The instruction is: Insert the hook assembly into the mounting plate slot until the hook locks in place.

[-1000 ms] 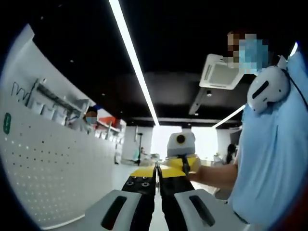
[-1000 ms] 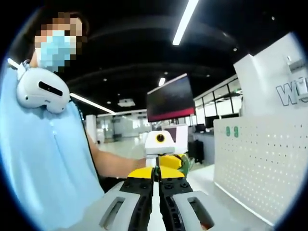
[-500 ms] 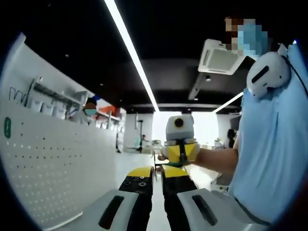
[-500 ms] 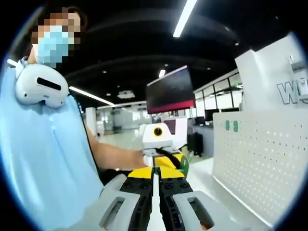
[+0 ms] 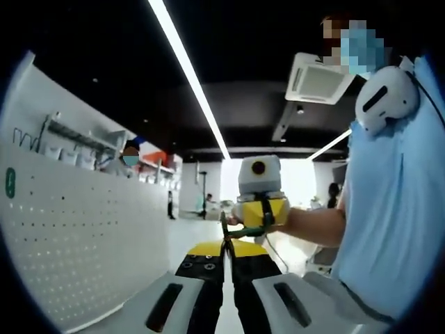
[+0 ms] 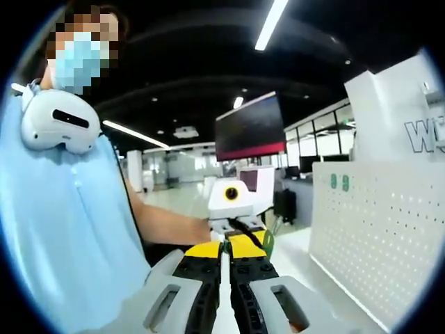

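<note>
pegboard point(image 5: 76, 250): white, far left of left gripper view.
left gripper point(image 5: 227, 255): bottom centre, jaws together, apparently pinching thin hook point(image 5: 224, 233).
right gripper point(image 6: 226, 256): bottom centre of right gripper view, jaws together; green part point(image 6: 267, 243) just beyond, contact unclear.

I stand in a large open office or showroom: white pegboard panels point(image 5: 76, 243) beside me, long ceiling light strips point(image 5: 188, 76), a ceiling air unit point(image 5: 316, 78), a hanging dark screen point(image 6: 252, 129), glass partitions behind.
</note>
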`<act>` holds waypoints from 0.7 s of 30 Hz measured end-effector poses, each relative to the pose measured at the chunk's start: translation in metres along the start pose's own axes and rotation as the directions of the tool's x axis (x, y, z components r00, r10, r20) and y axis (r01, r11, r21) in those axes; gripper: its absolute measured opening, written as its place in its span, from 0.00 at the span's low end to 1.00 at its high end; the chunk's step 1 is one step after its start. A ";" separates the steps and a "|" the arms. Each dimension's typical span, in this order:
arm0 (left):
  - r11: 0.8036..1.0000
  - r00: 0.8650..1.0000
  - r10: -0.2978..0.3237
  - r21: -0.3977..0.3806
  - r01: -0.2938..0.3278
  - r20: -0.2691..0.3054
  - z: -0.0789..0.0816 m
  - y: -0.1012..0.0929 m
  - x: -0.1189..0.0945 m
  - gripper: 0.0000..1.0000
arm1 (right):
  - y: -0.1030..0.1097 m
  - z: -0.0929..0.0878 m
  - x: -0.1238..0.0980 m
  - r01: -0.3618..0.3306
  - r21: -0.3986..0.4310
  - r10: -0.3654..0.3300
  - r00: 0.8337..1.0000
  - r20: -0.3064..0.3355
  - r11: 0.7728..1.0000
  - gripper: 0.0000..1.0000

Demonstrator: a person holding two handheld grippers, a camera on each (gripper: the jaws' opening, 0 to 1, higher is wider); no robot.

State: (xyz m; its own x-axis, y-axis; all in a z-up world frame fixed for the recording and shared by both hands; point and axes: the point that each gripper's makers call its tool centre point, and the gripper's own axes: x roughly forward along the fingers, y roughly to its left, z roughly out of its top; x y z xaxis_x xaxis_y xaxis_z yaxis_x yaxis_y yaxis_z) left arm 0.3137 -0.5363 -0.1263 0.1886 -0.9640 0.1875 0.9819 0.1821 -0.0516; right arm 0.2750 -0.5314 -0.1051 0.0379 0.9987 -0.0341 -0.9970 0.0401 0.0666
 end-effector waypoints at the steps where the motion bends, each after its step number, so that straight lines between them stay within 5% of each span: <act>1: 1.000 1.000 0.003 0.001 -0.003 0.005 0.000 0.000 0.000 0.03 | 0.000 0.000 0.000 0.000 0.002 0.000 1.000 0.001 1.000 0.01; 8: 1.000 1.000 0.011 -0.002 -0.011 -0.010 -0.002 0.003 -0.003 0.04 | -0.002 -0.004 0.001 0.003 0.004 -0.003 1.000 -0.023 1.000 0.01; 21: 0.997 0.995 0.072 0.034 -0.069 -0.071 -0.003 0.006 -0.021 0.24 | -0.008 -0.003 0.006 -0.006 0.000 0.006 1.000 -0.030 1.000 0.01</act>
State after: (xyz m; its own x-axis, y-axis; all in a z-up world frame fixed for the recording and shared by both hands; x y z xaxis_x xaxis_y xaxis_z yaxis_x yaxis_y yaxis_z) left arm 0.3154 -0.5162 -0.1337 0.2569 -0.9597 0.1136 0.9664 0.2550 -0.0312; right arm 0.2834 -0.5263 -0.1089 0.0299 0.9975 -0.0634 -0.9972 0.0341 0.0666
